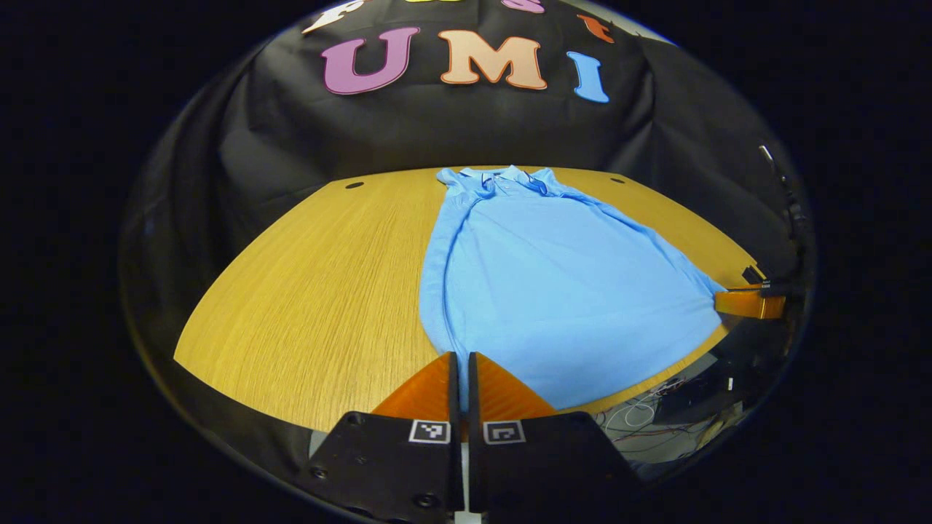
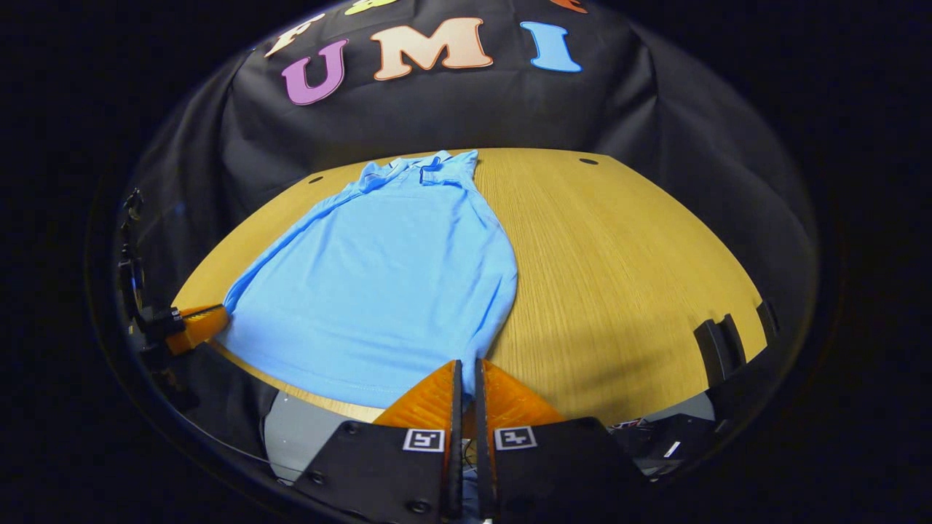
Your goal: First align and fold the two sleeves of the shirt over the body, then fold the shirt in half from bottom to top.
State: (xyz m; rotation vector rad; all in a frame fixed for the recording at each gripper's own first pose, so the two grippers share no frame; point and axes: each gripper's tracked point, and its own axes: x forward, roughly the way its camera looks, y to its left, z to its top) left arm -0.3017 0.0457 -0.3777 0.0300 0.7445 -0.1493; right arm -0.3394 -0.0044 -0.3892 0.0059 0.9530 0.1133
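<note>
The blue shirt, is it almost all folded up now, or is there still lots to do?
About halfway. The sleeves look done: the shirt lies narrow on the table, no sleeve sticking out. In hand: the left gripper and right gripper look pinched shut on its two bottom corners. Left: carrying the hem up to the collar; the shirt lies at full length.

Both views look from low at the near edge of the yellow wooden worktop [image 1: 313,291] toward the booth wall, sharing the light blue polo shirt [image 1: 561,284] between them.
</note>
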